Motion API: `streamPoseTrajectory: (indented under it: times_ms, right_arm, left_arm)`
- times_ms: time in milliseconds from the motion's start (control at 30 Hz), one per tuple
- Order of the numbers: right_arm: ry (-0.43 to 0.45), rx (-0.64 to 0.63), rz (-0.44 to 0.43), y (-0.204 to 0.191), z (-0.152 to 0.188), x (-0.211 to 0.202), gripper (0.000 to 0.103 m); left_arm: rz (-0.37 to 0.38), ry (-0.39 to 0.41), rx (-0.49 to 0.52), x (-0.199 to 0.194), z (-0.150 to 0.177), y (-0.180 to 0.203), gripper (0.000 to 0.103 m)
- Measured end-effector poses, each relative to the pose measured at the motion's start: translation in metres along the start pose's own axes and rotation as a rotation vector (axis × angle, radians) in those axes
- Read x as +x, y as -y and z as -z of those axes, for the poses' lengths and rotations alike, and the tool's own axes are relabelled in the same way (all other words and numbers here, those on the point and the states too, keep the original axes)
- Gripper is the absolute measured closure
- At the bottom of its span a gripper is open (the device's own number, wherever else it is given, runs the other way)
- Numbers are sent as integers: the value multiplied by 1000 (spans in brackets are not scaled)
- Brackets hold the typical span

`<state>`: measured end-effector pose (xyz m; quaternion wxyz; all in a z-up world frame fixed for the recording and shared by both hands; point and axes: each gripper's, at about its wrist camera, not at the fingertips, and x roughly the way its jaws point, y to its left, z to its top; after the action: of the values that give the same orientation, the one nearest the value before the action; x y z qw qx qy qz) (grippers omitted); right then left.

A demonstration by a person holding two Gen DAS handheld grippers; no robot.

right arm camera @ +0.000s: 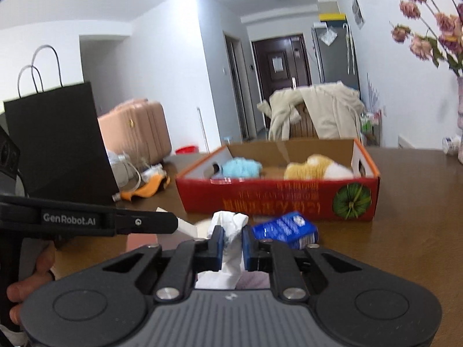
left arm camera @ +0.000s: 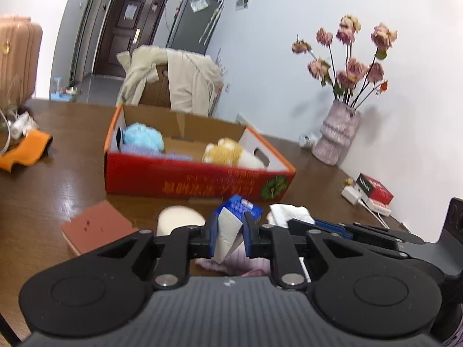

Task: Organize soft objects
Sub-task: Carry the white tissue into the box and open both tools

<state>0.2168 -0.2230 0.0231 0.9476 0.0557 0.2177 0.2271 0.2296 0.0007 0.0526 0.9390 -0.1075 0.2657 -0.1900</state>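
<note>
My left gripper [left arm camera: 228,231] is shut on a blue tissue pack [left arm camera: 235,217] and holds it above the table, in front of the red cardboard box [left arm camera: 185,179]. My right gripper [right arm camera: 231,241] is shut on a crumpled white cloth [right arm camera: 230,231], just right of the left one. The cloth also shows in the left wrist view [left arm camera: 289,215], and the pack in the right wrist view [right arm camera: 286,227]. In the box lie a light blue plush [left arm camera: 143,138], a yellow-and-white plush [left arm camera: 231,153] and a purple knit piece [left arm camera: 162,153]. A pink fabric [left arm camera: 231,263] lies under the grippers.
On the brown table [left arm camera: 58,179]: a cream round object [left arm camera: 179,219], a brown pad [left arm camera: 95,228], an orange cloth [left arm camera: 26,150], a vase of dried flowers [left arm camera: 338,138], a red carton with chargers [left arm camera: 373,190]. A black paper bag [right arm camera: 55,141] stands at left. A chair with a coat [left arm camera: 173,78] is behind.
</note>
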Motion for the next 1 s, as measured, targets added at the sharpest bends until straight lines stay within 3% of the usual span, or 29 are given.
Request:
streamPoseTrajectory:
  times_ms: [267,433,533,700,867,1000]
  right_arm:
    - [94,-24,26,12,-41,-16,90]
    - [112,-83,51,38,-88,8,90]
    - [92,-97,62,63,-119,39,90]
    - [8,-143,123,111,-165,127,90]
    - [-136,-176,227,148,-176,216,90]
    - [-209,-132,268,172,-170,259,90]
  left_arm:
    - [57,82,68,8,-61,9,85]
    - [76,81,79,63,-123,9,85]
    - [51,42,41,120,-153,3,85]
    - [40,-58,-75,233,-185,-12,85]
    - [8,-166,-171,319,-181,-26,85]
    - [-2,-227,-206,353,-171,-31,82]
